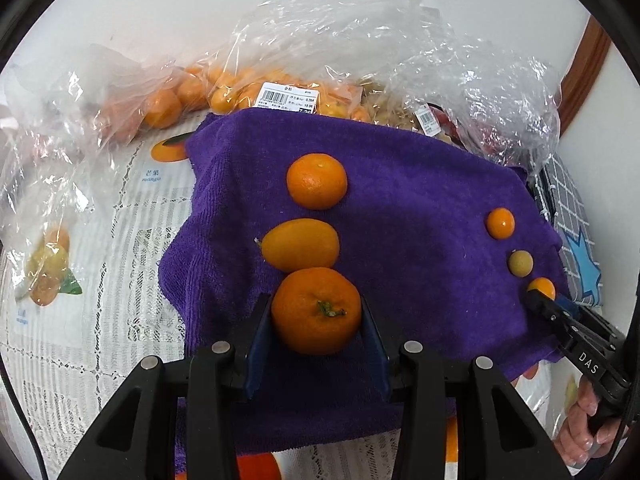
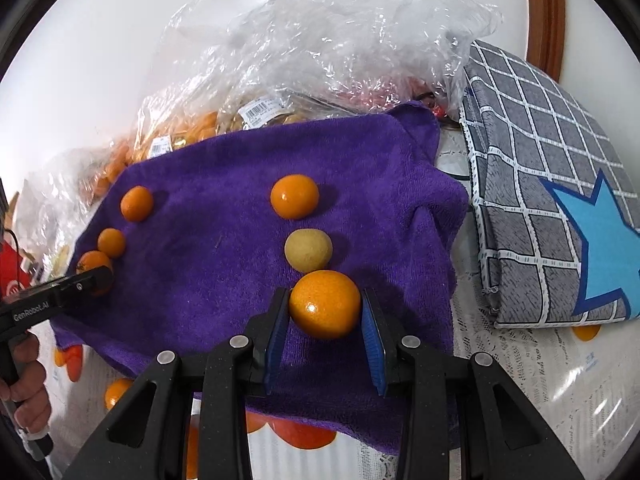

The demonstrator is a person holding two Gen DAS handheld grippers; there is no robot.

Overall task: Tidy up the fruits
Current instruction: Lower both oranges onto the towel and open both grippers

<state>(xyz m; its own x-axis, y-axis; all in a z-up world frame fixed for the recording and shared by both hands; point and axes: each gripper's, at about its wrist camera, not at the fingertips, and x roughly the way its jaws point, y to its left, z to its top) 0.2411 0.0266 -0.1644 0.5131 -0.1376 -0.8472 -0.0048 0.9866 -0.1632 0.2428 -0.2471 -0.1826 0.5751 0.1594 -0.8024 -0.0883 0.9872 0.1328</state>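
A purple towel (image 1: 420,208) lies on the table, with two rows of fruit on it. In the left wrist view my left gripper (image 1: 318,316) is closed around a stemmed mandarin (image 1: 316,310), nearest in a row with an oval kumquat (image 1: 300,245) and another mandarin (image 1: 317,181). In the right wrist view my right gripper (image 2: 325,306) is closed around a small orange fruit (image 2: 324,304), nearest in a row with a yellowish-tan round fruit (image 2: 308,250) and a glossy orange fruit (image 2: 295,196). Both held fruits rest on the towel (image 2: 224,240).
Clear plastic bags of fruit (image 1: 248,92) with price labels lie behind the towel, against a white wall. A grey checked cushion with a blue star (image 2: 560,208) lies to the right. The lace tablecloth with fruit prints (image 1: 100,280) lies under it all.
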